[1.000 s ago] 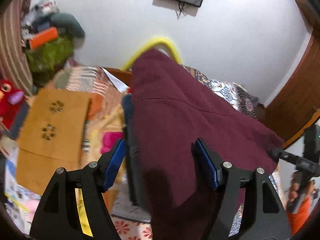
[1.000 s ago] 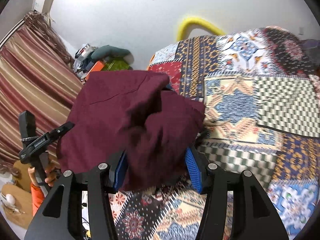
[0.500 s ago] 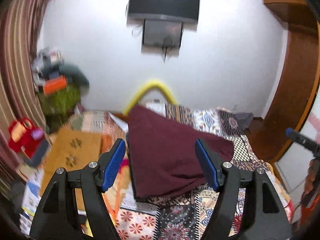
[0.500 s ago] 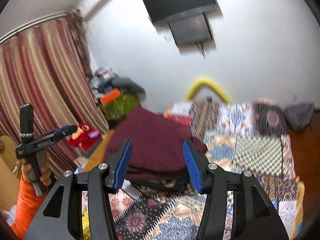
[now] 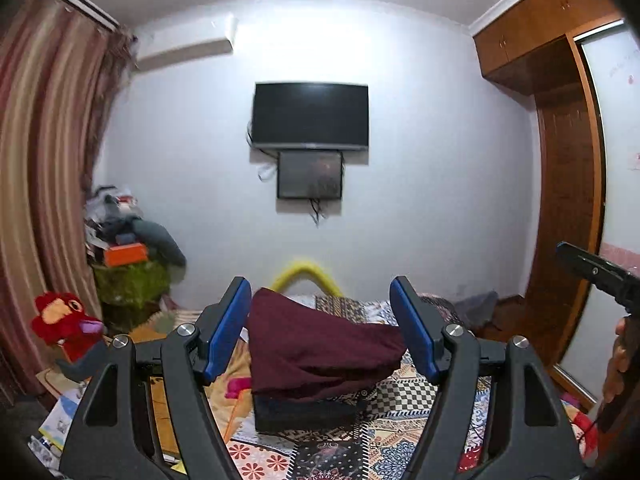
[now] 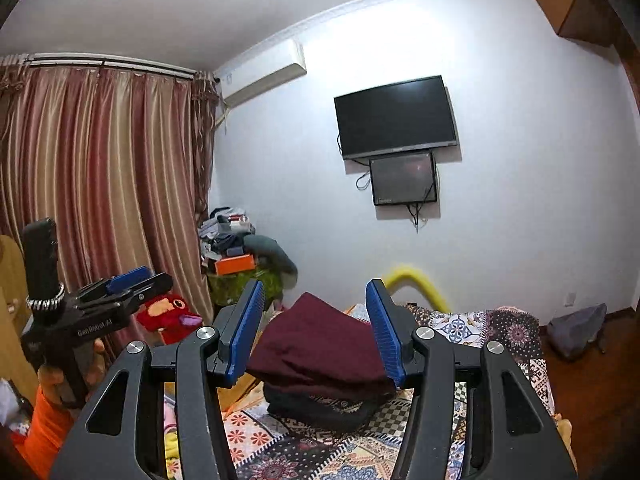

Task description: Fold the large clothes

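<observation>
The folded maroon garment (image 5: 316,344) lies on top of a dark folded piece (image 5: 304,412), the two stacked on the patchwork bedspread (image 5: 404,396) toward its left edge, well short of the far end where a yellow foam arch (image 5: 306,274) stands against the wall. How many layers the dark piece has cannot be made out; only its front edge shows under the maroon cloth.

The left gripper (image 5: 320,332) hangs level with its blue pads (image 5: 226,332) set wide and nothing between them; the garment seen in the gap lies well beyond the tips. The right gripper (image 6: 316,332) stands with a narrower gap, likewise empty. Its lower frame hides the near part of the bedspread.

In the right wrist view the left gripper's body shows at the left edge, gripped by a hand (image 6: 52,376) with an orange sleeve (image 6: 44,428), partly cut off. In the left wrist view only a dark tip of the right gripper enters at the right edge.

A red plush toy (image 5: 66,328) sits by the striped curtain (image 6: 100,184); the pile (image 6: 236,248) behind it is too jumbled to name. A television (image 5: 310,116) hangs on the far wall.
</observation>
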Action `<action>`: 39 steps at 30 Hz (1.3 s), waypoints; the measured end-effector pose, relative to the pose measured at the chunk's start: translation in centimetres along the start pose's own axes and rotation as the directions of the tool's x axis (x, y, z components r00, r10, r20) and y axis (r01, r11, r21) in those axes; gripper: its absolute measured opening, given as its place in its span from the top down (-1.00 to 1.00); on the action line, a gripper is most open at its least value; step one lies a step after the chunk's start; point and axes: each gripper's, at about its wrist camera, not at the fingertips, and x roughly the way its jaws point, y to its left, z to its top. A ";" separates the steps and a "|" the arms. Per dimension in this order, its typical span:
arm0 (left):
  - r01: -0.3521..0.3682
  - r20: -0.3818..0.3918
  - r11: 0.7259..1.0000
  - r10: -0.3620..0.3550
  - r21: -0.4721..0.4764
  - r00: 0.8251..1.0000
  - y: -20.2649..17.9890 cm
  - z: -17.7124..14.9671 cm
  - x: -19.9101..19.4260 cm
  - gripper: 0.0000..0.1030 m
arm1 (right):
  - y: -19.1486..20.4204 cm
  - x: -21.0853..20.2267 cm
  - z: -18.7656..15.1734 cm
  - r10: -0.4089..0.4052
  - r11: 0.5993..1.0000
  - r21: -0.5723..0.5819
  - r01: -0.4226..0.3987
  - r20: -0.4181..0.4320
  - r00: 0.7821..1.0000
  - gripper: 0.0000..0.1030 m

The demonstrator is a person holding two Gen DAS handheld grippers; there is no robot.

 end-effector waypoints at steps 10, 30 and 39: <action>-0.090 0.027 0.996 0.090 -0.004 0.996 -1.3 -3.3 -3.2 -0.86 | 2.2 0.1 -2.0 -0.050 0.998 -0.043 0.050 0.005 0.999 -0.54; -0.124 0.022 0.992 0.124 0.003 0.992 -2.2 -5.1 -5.0 -1.00 | 2.7 -0.7 -3.1 -0.103 0.992 -0.066 0.104 0.021 0.994 -0.90; -0.119 0.010 0.993 0.119 0.009 0.993 -2.4 -5.2 -4.3 -1.00 | 2.5 -0.7 -3.4 -0.106 0.993 -0.052 0.106 0.001 0.994 -0.90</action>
